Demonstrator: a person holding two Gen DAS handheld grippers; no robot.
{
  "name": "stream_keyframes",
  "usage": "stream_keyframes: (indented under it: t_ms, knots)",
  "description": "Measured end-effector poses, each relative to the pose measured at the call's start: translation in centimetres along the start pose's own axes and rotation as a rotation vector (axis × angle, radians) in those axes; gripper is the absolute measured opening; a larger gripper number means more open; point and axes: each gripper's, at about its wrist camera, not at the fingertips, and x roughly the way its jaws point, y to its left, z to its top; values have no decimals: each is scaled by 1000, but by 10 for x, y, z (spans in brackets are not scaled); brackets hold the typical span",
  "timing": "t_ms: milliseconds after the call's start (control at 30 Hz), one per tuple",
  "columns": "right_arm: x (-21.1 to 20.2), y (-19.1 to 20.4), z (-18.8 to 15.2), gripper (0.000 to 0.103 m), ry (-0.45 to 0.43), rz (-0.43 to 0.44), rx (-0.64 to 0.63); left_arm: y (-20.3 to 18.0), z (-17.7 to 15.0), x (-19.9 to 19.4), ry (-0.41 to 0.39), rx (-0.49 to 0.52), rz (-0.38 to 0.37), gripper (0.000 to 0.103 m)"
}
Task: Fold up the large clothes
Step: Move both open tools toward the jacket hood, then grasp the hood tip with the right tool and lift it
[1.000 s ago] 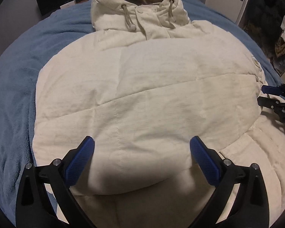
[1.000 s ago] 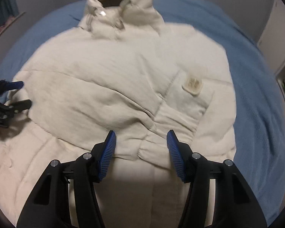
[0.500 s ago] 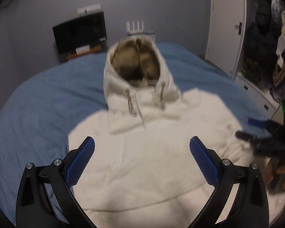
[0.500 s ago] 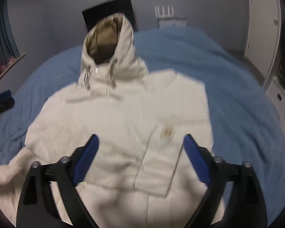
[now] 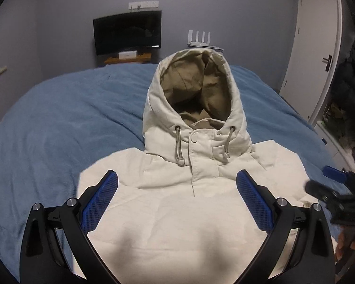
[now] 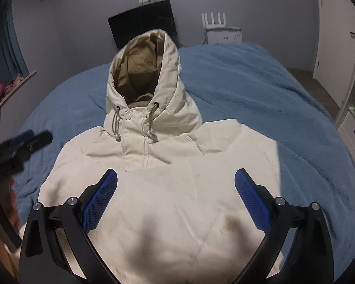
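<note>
We hold the left gripper [image 5: 177, 193] and the right gripper [image 6: 175, 193] above the cream jacket [image 5: 177, 213], both with jaws spread wide and gripping nothing. The jacket lies front-up on the blue bed [image 5: 59, 118], its hood [image 5: 196, 104] pointing to 12 o'clock. A dark monitor [image 5: 127, 35] stands beyond the bed at 11 o'clock, a white door [image 5: 312, 47] at 2 o'clock.
</note>
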Motion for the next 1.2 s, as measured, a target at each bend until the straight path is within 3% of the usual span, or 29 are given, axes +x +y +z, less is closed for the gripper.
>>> stream_keyframes:
  t_ms: [67, 367, 533, 633, 700, 733, 767, 867, 1200]
  knots:
    - [23, 4, 16, 95, 12, -6, 2, 5, 0, 9, -2, -4, -12, 96]
    - [109, 20, 77, 95, -1, -72, 22, 32, 1, 40, -67, 17, 60, 96]
    - [152, 22, 106, 93, -5, -101, 42, 46, -6, 65, -19, -14, 51, 96]
    - [168, 22, 116, 73, -2, -109, 44, 51, -10, 77, 10, -26, 40, 96]
    - [177, 22, 118, 50, 13, -103, 34, 54, -11, 81, 18, -40, 30, 96]
    - [180, 22, 117, 30, 19, -97, 18, 56, -11, 83, 19, -45, 25, 96]
    - [179, 22, 116, 23, 19, -95, 4, 57, -12, 83, 19, -47, 25, 96]
    - [164, 26, 102, 16, -31, -73, -68, 61, -11, 84, 17, -64, 22, 96]
    - [103, 13, 22, 13, -120, -23, -241, 70, -6, 63, -44, -130, -18, 96]
